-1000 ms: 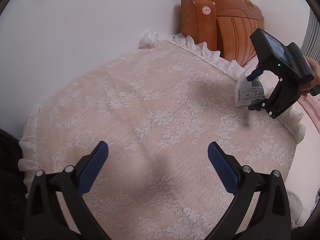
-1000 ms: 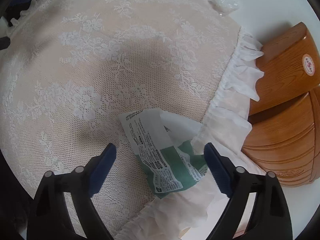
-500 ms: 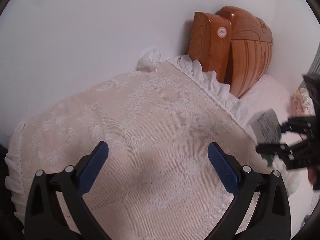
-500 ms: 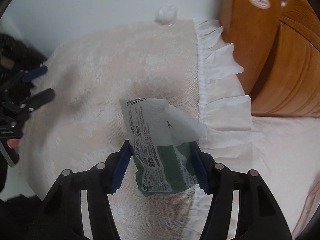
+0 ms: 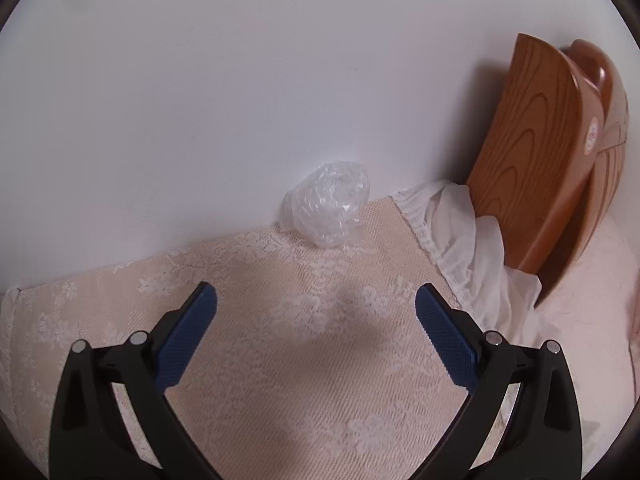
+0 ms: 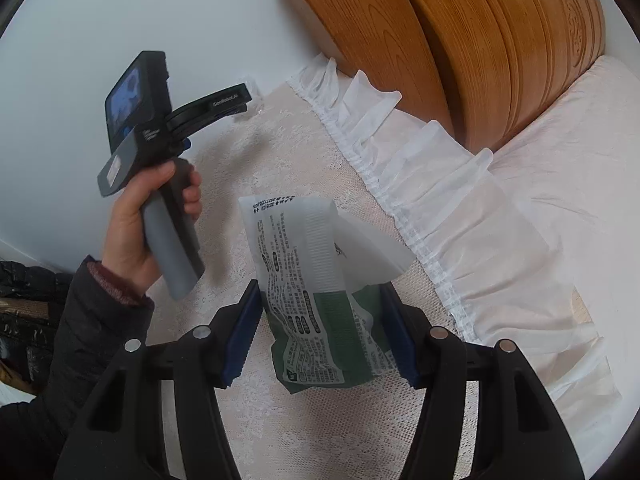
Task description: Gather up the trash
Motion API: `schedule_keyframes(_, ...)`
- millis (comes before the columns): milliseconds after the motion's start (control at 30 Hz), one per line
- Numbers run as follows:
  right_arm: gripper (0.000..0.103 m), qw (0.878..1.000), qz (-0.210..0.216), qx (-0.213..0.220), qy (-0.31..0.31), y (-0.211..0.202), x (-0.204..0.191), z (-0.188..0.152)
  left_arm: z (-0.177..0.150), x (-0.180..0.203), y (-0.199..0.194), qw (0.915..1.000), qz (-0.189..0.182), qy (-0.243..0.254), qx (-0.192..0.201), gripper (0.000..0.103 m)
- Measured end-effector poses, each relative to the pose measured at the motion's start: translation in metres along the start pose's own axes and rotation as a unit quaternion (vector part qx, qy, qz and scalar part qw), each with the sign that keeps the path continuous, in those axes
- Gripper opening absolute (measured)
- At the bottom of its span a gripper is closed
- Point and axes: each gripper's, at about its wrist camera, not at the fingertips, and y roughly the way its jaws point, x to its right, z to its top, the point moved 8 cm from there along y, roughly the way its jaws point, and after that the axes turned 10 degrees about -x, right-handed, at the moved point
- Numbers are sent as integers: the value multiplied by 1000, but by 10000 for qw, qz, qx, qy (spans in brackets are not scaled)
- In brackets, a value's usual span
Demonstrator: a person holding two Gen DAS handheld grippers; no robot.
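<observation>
The right gripper [image 6: 320, 336] is clamped on a white and green wrapper [image 6: 316, 300], its jaws having just closed onto it, and holds it above the lace cloth [image 6: 320, 420]. Beyond it a hand [image 6: 136, 220] holds the left gripper [image 5: 316, 320], whose jaws stand wide apart with nothing between them over the same cloth. Farther on, a crumpled clear plastic bag [image 5: 326, 204] lies at the cloth's far edge against the white wall [image 5: 240, 80], with the wooden headboard [image 5: 536, 152] off to the right.
</observation>
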Motion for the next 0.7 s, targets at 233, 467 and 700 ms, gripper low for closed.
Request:
schedule_keyframes(233, 59, 10000, 4, -18, -24, 12, -15, 7, 14, 0, 27, 9996, 109, -254, -64, 95)
schedule_keyframes(467, 59, 9996, -179, 69, -191, 21, -32, 19, 16, -2, 47, 9994, 115, -234, -228, 78)
schedule_keyframes(700, 59, 9984, -487, 90, -258, 24, -34, 28, 16, -7, 63, 9989, 33, -197, -430, 51)
